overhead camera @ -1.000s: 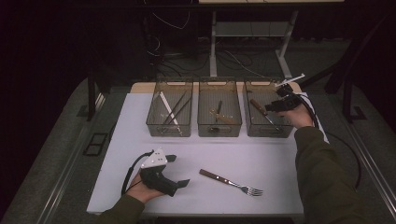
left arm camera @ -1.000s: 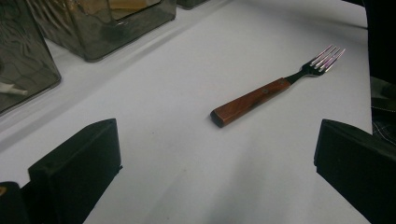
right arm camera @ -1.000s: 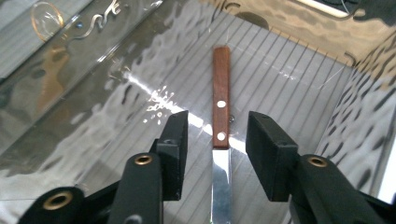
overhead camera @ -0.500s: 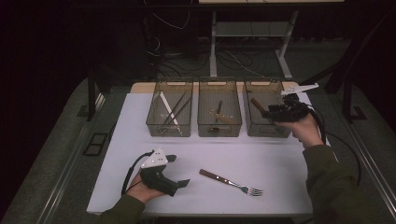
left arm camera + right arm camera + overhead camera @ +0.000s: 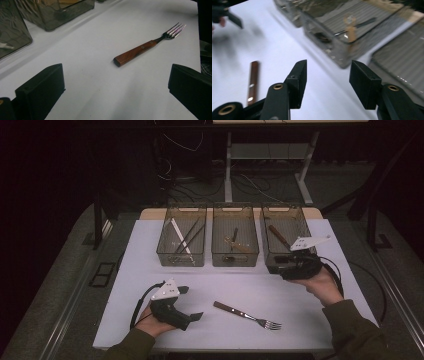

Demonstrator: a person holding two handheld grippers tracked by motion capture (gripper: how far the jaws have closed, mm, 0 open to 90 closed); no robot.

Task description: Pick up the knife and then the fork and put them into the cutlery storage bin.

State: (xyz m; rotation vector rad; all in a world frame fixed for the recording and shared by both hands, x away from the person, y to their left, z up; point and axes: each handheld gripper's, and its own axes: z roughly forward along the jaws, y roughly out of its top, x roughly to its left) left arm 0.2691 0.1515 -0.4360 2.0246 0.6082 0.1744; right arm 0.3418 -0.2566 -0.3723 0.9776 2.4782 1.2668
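A metal fork with a brown wooden handle (image 5: 246,315) lies flat on the white counter (image 5: 140,250), low in the middle of the high view.

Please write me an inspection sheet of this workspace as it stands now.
Surface: white table, mostly bare in front of the bins.
Job's things: fork with wooden handle lies flat on the table, between the two tongs, untouched.
Clutter: three clear bins in a row at the far edge, cutlery inside each.
Grippers: left tongs open, resting near the fork; right tongs open, nothing between the jaws, which have just been opening, by the right bin.
Cables: one trails from each gripper; more lie on the floor behind.
Surroundings: dark room, metal table legs behind.
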